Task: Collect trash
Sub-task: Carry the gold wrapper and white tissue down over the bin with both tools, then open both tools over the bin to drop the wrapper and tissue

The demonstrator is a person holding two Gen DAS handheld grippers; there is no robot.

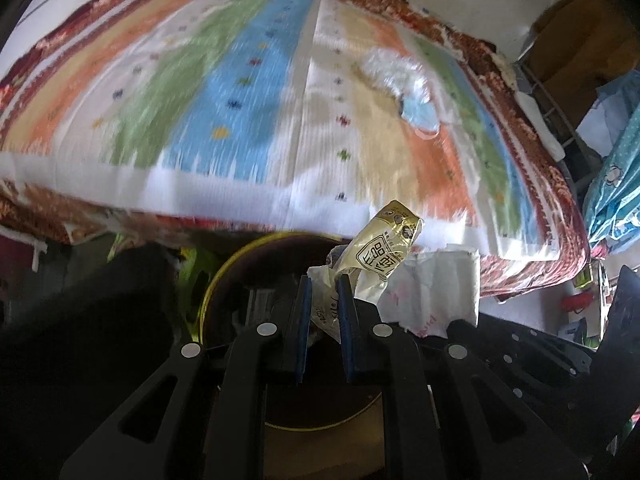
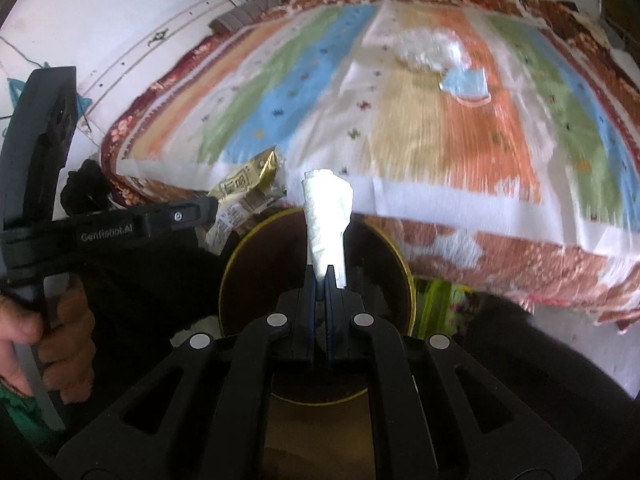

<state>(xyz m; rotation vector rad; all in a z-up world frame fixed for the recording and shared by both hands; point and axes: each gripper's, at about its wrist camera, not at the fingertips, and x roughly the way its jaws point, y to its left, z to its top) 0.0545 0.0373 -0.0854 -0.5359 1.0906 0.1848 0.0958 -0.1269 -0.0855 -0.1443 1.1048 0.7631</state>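
- Both claws hang over a round bin [image 2: 236, 264] with a gold rim and a dark inside, each one clenched on a piece of trash.
- Our left claw [image 1: 325, 280] grips a gold wrapper [image 1: 384, 248] with black print; the wrapper sticks up above the bin's rim.
- Our right claw [image 2: 322, 274] pinches a white crumpled tissue [image 2: 326, 216], which stands upright between nearly closed jaws.
- From the right wrist we see the left claw [image 2: 208, 208] and the gold wrapper [image 2: 244, 192] just beside the bin's left rim, with a hand [image 2: 52, 332] on that tool's grip.
- Behind the bin lies a bed [image 1: 240, 92] covered with a striped cloth in orange, green, blue, cream and white, over a red patterned blanket [image 2: 500, 264].
- On the bed, well apart from the bin, lies more trash: a white crumpled piece [image 1: 392, 68] touching a light blue piece [image 1: 420, 112].
- White wall [image 2: 100, 12] rises at the left; cluttered shelves and blue bags [image 1: 612, 184] fill the right edge.
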